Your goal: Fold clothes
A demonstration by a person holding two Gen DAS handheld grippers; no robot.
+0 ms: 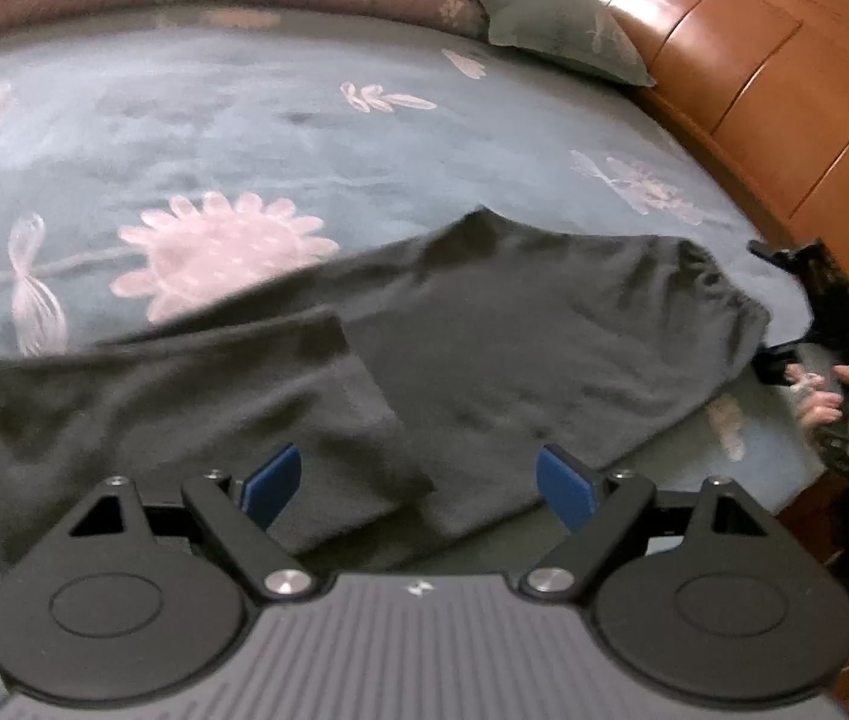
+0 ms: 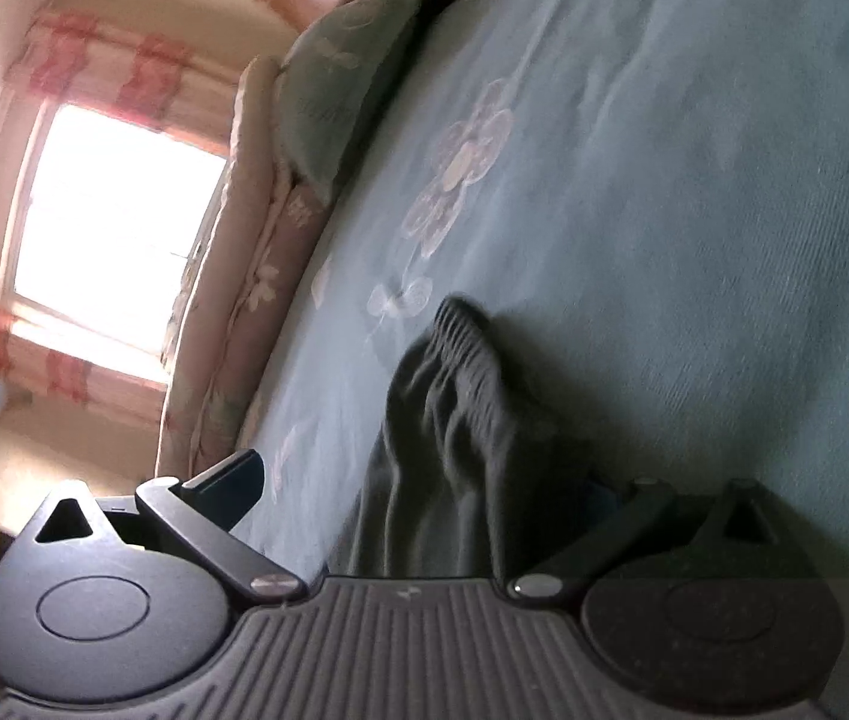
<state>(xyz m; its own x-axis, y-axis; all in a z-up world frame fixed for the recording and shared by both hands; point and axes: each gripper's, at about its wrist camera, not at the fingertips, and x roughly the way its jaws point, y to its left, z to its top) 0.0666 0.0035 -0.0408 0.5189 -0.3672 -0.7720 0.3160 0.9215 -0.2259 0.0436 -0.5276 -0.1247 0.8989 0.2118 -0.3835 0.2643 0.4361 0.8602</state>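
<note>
No readable writing anywhere. Left gripper [image 1: 418,483] spread wide above dark trousers [image 1: 484,348] on floral bedsheet [image 1: 184,120] — right gripper [image 2: 424,480] spread, waistband [image 2: 460,348] between its jaws.

We see a blue-grey bedsheet [image 1: 196,120] printed with pale pink flowers; a green pillow [image 1: 556,30] leans near the wooden headboard [image 1: 754,78]; a bright window [image 2: 106,222] has pink curtains [image 2: 118,69].
</note>
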